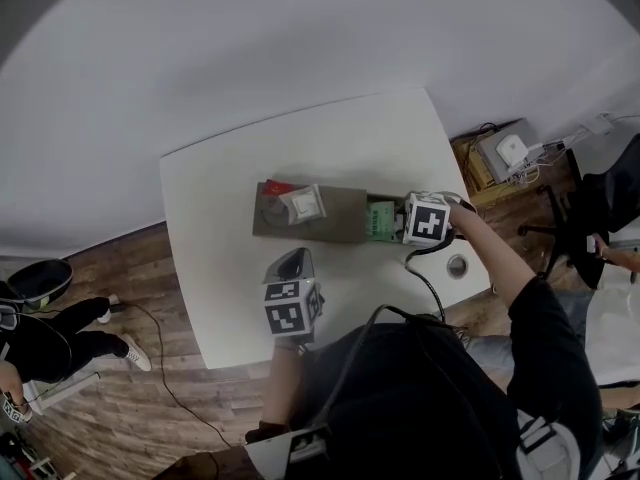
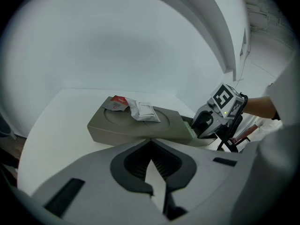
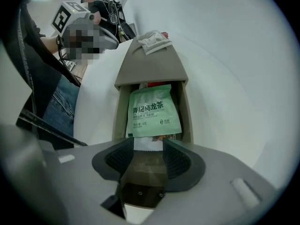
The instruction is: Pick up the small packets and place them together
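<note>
A taupe box (image 1: 340, 216) lies on the white table (image 1: 220, 268). On its lid sit a white packet (image 1: 304, 204) and a red packet (image 1: 277, 187), which also show as the white packet (image 2: 145, 110) and red packet (image 2: 119, 101) in the left gripper view. In the box's open end compartment lies a green packet (image 3: 152, 111) on top of another packet whose white edge shows. My right gripper (image 3: 148, 146) points down over that near edge, open, pads not touching anything. My left gripper (image 2: 151, 161) hovers short of the box, shut and empty.
The table has a round cable hole (image 1: 457, 265) near its right front edge, with a black cable running past it. Beyond the table's right side are an office chair (image 1: 590, 208) and a crate holding a device (image 1: 505, 153). A person sits on the floor at left (image 1: 40, 338).
</note>
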Available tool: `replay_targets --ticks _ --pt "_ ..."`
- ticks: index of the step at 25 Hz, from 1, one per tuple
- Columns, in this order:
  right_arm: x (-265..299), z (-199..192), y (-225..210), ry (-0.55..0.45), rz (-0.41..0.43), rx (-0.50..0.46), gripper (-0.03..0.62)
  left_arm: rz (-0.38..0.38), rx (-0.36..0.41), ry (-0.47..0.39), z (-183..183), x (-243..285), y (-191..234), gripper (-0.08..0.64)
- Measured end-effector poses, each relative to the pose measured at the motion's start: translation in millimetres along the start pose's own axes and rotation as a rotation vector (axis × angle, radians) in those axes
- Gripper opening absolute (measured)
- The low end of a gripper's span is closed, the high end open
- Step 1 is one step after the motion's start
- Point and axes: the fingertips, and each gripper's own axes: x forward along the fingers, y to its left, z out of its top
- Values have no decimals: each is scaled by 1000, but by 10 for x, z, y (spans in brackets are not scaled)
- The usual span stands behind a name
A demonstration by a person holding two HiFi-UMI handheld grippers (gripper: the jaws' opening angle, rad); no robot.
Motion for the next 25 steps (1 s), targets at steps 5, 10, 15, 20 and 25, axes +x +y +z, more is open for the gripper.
replay_targets --ticks 5,10,15,20,25 --pt "84 9 -19 24 -5 3 170 3 -8 -1 0 9 38 -3" --pt "148 17 -46 34 -27 -12 170 5 -12 -3 12 35 64 -3" --pt "75 54 -74 -30 -9 47 170 5 -14 -1 -2 39 63 -3" --pt "87 17 -66 2 -15 31 170 2 -14 3 1 42 47 -3" --pt "175 -18 -41 54 -32 8 170 4 -17 1 -14 57 70 -3"
